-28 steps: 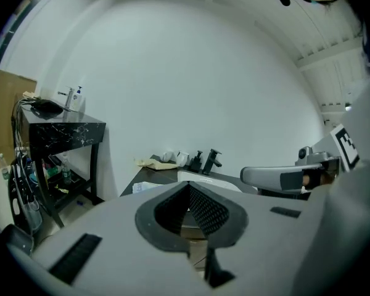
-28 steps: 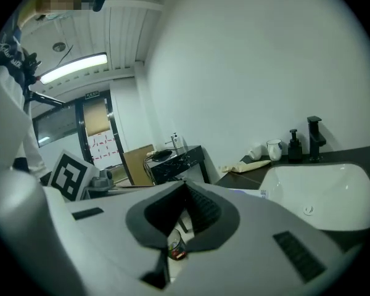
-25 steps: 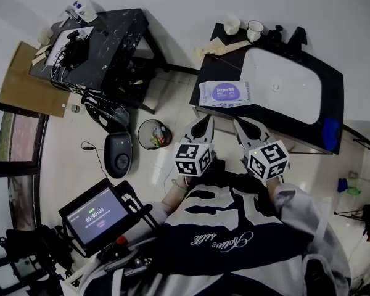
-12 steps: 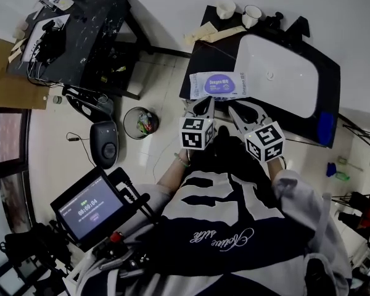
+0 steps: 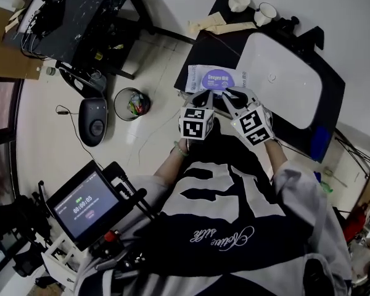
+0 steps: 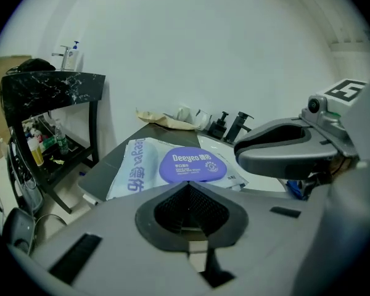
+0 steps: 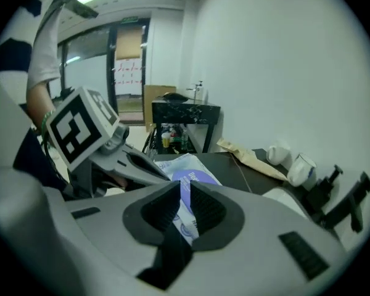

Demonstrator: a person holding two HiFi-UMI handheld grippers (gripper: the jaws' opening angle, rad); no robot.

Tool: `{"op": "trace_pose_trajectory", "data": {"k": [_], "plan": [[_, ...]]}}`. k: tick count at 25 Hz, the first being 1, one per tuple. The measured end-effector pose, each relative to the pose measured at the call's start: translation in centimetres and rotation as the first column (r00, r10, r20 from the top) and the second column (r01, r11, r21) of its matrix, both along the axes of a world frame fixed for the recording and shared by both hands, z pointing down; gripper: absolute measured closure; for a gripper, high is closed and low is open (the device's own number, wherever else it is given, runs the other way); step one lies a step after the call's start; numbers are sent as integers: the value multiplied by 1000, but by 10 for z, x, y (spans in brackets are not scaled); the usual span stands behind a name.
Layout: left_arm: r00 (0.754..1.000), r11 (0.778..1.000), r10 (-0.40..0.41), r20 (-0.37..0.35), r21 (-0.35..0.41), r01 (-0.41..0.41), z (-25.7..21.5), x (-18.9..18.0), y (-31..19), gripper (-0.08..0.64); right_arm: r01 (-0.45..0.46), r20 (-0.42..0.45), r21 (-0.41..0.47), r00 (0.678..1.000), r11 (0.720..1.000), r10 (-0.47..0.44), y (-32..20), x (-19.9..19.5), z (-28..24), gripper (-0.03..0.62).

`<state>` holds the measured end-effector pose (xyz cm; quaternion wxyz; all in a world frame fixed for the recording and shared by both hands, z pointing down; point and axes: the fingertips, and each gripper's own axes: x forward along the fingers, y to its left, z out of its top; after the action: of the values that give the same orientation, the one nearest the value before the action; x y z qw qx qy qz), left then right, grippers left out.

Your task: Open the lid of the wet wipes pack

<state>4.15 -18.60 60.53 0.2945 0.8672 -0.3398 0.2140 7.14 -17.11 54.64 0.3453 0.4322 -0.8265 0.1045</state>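
The wet wipes pack (image 5: 217,80) lies flat on the dark counter (image 5: 197,60), left of the sink; it is white and pale blue with a round purple lid (image 5: 219,80) that lies shut. My left gripper (image 5: 203,97) is at the pack's near edge, jaws shut and empty; in its own view the pack (image 6: 139,168) and lid (image 6: 188,165) lie just beyond the left gripper (image 6: 189,187). My right gripper (image 5: 233,98) hovers beside it over the pack's near right part, jaws parted by a narrow slit. The lid (image 7: 197,179) shows through the slit of the right gripper (image 7: 184,195).
A white sink (image 5: 283,82) with a black faucet (image 5: 290,23) fills the counter's right. Two cups (image 5: 239,2) and a brown paper bag (image 5: 216,24) sit at the back. On the floor left stand a waste bin (image 5: 131,102) and a black marble table (image 5: 80,17).
Both grippers have moved forward from in front of the counter to the pack's near edge, and the head view has closed in on the counter.
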Motion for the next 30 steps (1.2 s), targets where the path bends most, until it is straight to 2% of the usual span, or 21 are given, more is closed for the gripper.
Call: {"op": "trace_pose_trajectory", "data": {"k": [2, 5, 11, 13, 15, 21, 23, 26, 30], "plan": [[1000, 1000, -20, -4, -9, 20, 2, 0, -1, 561, 94, -94, -1, 991, 996, -94, -6, -2, 10, 545], [999, 998, -52, -13, -25, 52, 4, -1, -2, 561, 209, -204, -17, 957, 978, -208, -11, -6, 28, 545], [994, 993, -102, -31, -61, 100, 12, -4, -5, 561, 393, -310, -64, 866, 917, -393, -15, -21, 50, 545], [992, 990, -122, -37, -77, 119, 15, -5, -4, 561, 430, -350, -64, 835, 901, -423, -16, -23, 54, 545], [990, 988, -137, -38, -82, 133, 17, -6, -4, 561, 446, -372, -62, 820, 893, -435, -18, -24, 57, 545], [992, 991, -127, -2, -49, 127, 19, -6, -6, 561, 494, -465, -20, 765, 869, -446, -20, -28, 63, 545], [993, 992, -119, 12, -38, 119, 20, -7, -9, 561, 490, -458, -22, 770, 871, -444, -23, -30, 62, 545], [994, 994, -99, 42, -34, 101, 23, -7, -11, 561, 459, -406, -24, 807, 888, -428, -28, -31, 59, 545], [994, 996, -88, 65, -23, 89, 22, -8, -11, 561, 444, -380, -19, 826, 896, -417, -30, -32, 55, 545]]}}
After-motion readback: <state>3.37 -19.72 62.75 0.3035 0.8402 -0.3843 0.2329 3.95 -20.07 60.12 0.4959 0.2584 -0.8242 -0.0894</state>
